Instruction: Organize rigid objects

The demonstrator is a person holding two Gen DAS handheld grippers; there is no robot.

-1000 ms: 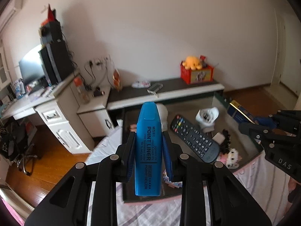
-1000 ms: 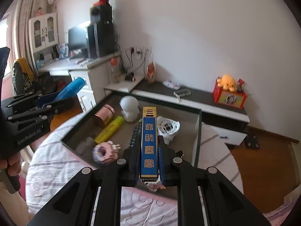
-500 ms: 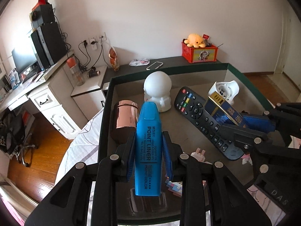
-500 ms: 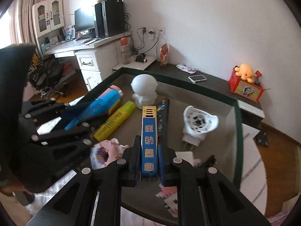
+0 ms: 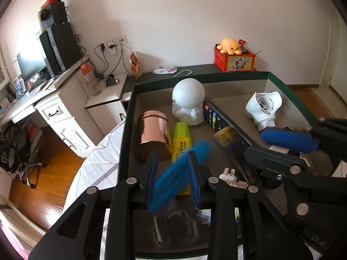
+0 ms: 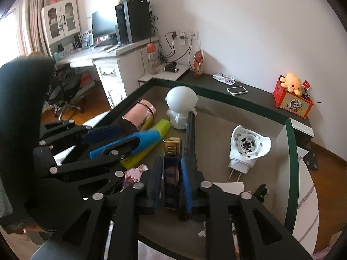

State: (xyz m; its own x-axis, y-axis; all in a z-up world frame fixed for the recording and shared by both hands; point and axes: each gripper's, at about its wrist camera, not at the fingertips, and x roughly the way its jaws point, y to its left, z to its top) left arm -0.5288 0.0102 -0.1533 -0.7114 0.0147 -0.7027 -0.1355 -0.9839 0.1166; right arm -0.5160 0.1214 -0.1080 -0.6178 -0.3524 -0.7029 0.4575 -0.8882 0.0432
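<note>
Left gripper (image 5: 173, 173) jaws opening; blue marker (image 5: 173, 177) between them, tilted and blurred, pads no longer pressing it, over yellow marker (image 5: 181, 145) in tray (image 5: 128, 117). Right gripper (image 6: 170, 179) jaws opening; blue-gold box (image 6: 172, 164) between them, loose, just left of remote (image 6: 190, 134).

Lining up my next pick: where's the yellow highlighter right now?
The yellow highlighter lies in the green-rimmed tray, at its left side, between the pink tin and the remote, just in front of the white figurine.
</note>
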